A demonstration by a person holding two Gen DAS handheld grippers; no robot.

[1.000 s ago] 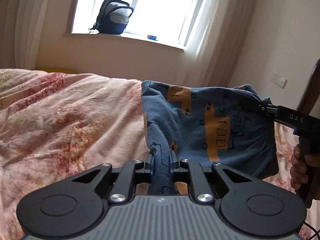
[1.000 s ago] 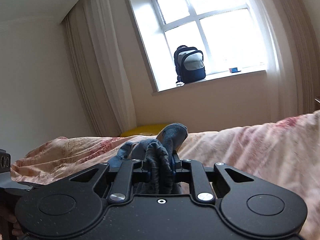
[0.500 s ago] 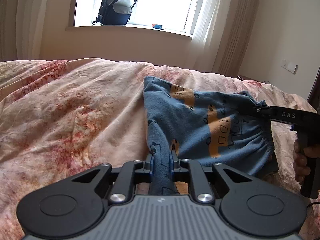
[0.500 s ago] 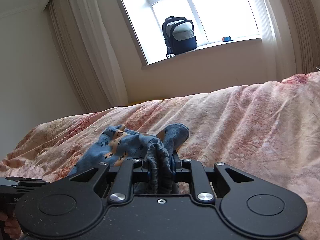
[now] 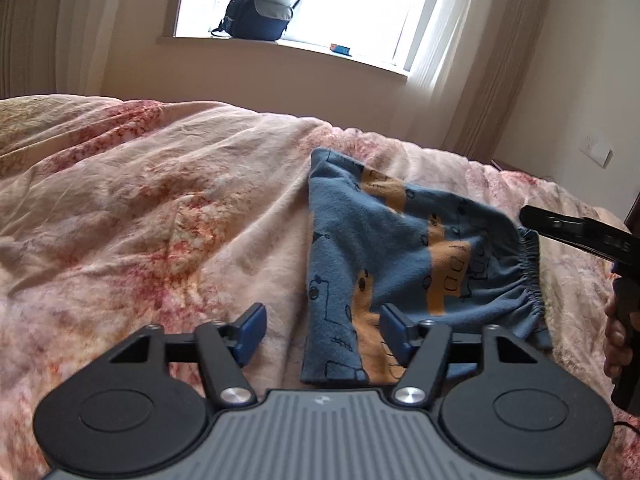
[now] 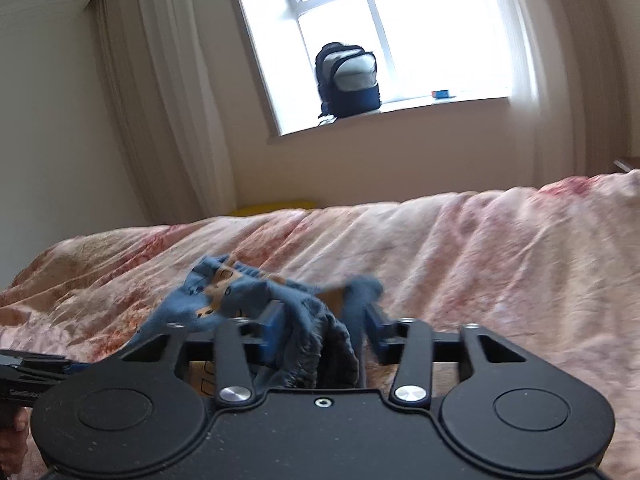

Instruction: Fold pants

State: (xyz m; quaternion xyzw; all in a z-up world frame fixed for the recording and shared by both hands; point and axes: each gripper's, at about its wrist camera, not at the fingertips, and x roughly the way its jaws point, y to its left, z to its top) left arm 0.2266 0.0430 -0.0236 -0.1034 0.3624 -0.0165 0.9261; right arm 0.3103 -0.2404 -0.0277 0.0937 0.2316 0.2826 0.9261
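Small blue pants (image 5: 404, 264) with orange print lie folded on the pink bedspread (image 5: 160, 220). My left gripper (image 5: 320, 332) is open just above the bed, its jaws either side of the pants' near left edge, holding nothing. My right gripper (image 6: 320, 328) is open too; the bunched elastic waistband (image 6: 320, 344) sits loosely between its jaws. In the left wrist view the right gripper (image 5: 576, 232) shows at the waistband end of the pants, at the right. In the right wrist view the pants (image 6: 232, 292) lie crumpled ahead, with the left gripper (image 6: 28, 372) at the lower left.
The bed fills both views. A dark backpack (image 5: 260, 8) stands on the windowsill (image 5: 280, 46) beyond it, also in the right wrist view (image 6: 348, 80). Curtains (image 6: 160, 120) hang beside the window. The wall and a socket (image 5: 596, 148) are at the right.
Both grippers lowered the pants onto the bed and opened. The left one let go of the leg fabric; the right one released the waistband, which now lies slack between its jaws.
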